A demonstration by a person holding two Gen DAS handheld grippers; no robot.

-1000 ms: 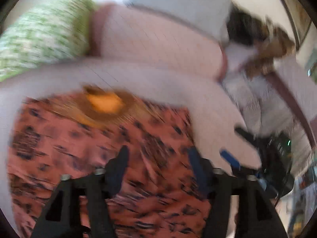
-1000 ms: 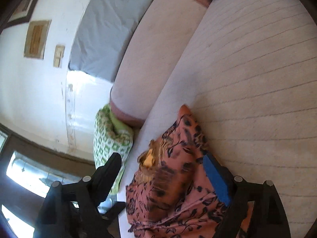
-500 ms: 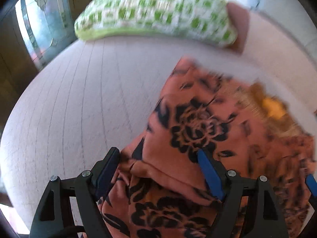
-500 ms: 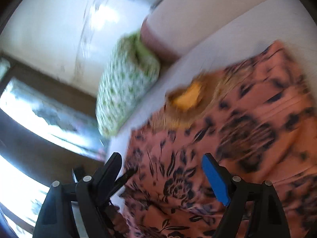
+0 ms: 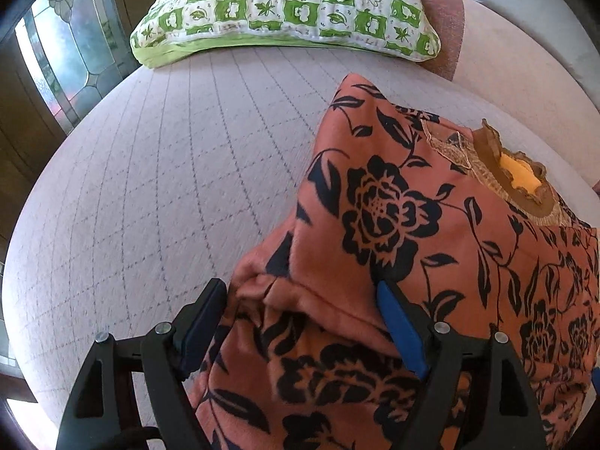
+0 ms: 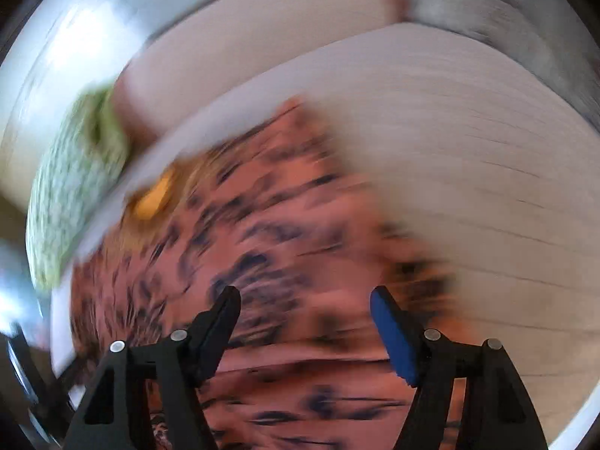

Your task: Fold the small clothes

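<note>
A salmon-orange garment [image 5: 390, 206] with a black flower print lies spread on the pale quilted sofa seat [image 5: 168, 187]. Its gold-trimmed neckline [image 5: 517, 176] points toward the backrest. My left gripper [image 5: 299, 287] hangs low over the garment's left edge. Its jaws are opening, and a rumpled sleeve fold lies between the fingers without being pinched. The right wrist view is motion-blurred. There my right gripper [image 6: 304, 294] hovers over the garment [image 6: 270, 202] near its right side, its jaws closing but still wide, with cloth below and nothing pressed between them.
A green-and-white patterned pillow [image 5: 285, 3] lies at the seat's far left end, against the armrest [image 5: 446, 26]. The backrest [image 5: 525, 56] runs behind the garment. A glazed door [image 5: 63, 48] stands beyond the sofa's left end. Bare seat [image 6: 468, 157] extends right of the garment.
My left gripper swung from facing the backrest down to the garment's left sleeve edge, then held still. My right gripper swept across over the garment, with its jaws a little narrower.
</note>
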